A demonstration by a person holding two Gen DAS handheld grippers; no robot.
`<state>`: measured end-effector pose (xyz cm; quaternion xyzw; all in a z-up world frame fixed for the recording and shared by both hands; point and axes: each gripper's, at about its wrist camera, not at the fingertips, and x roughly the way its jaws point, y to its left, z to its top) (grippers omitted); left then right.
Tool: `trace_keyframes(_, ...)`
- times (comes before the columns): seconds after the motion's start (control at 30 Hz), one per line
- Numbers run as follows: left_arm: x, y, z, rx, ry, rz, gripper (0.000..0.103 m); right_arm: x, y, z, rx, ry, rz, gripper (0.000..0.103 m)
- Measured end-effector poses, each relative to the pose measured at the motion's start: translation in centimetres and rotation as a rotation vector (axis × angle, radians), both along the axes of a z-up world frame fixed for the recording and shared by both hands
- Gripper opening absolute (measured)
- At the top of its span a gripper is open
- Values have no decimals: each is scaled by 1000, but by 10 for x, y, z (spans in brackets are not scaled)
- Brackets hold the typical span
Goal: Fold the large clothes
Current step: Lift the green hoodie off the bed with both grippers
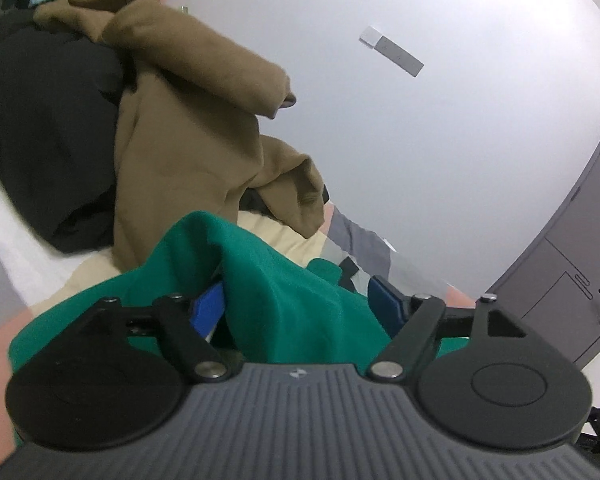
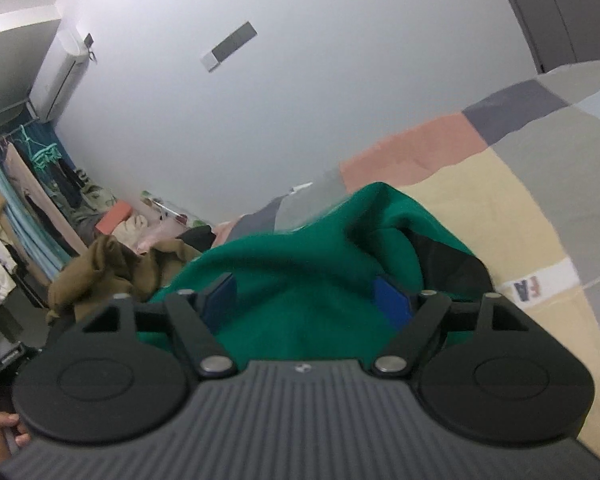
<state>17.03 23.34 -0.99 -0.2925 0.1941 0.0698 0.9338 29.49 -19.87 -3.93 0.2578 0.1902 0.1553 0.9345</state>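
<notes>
A green garment (image 1: pixel 284 272) lies bunched on the patchwork bedcover (image 1: pixel 288 236). My left gripper (image 1: pixel 298 302) is right over it, jaws wide apart, with a hump of the green cloth rising between the blue pads (image 1: pixel 386 304). In the right wrist view the same green garment (image 2: pixel 320 240) fills the gap of my right gripper (image 2: pixel 306 300), whose blue pads (image 2: pixel 392 304) also stand wide apart. Neither pair of pads squeezes the cloth. A black lining shows at the garment's right edge.
A brown garment (image 1: pixel 188 132) and a black one (image 1: pixel 40 120) are heaped behind the green one; the brown heap (image 2: pixel 100 272) lies at left. A grey door (image 1: pixel 572 280), a clothes rack (image 2: pixel 20 200) and a wall air conditioner (image 2: pixel 60 76) surround the bed. A hand (image 2: pixel 0 436) shows bottom left.
</notes>
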Motion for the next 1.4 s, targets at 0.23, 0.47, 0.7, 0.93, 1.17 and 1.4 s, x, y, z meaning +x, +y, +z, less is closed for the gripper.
trace_keyframes(0.23,-41,-40,14,-61,-50,-73,83,-54,-3,-3,92,38,-44,79)
trace_keyframes(0.47,-27,-113,-14,-120,20,-367,83,-46,34,-34,-34,158,45,79)
trace_keyframes(0.7,-9,-166,-49,-36,140,-569,82,-33,53,-61,-63,201,105,79)
trace_keyframes(0.93,-10,-197,-56,179,235,-586,51,-33,75,-62,-191,180,167,38)
trace_keyframes(1.17,-34,-173,-18,117,119,-630,17,-77,73,-12,-241,-16,248,16)
trace_keyframes(1.4,-57,-125,41,-204,-142,-669,15,-119,43,33,-24,-259,339,15)
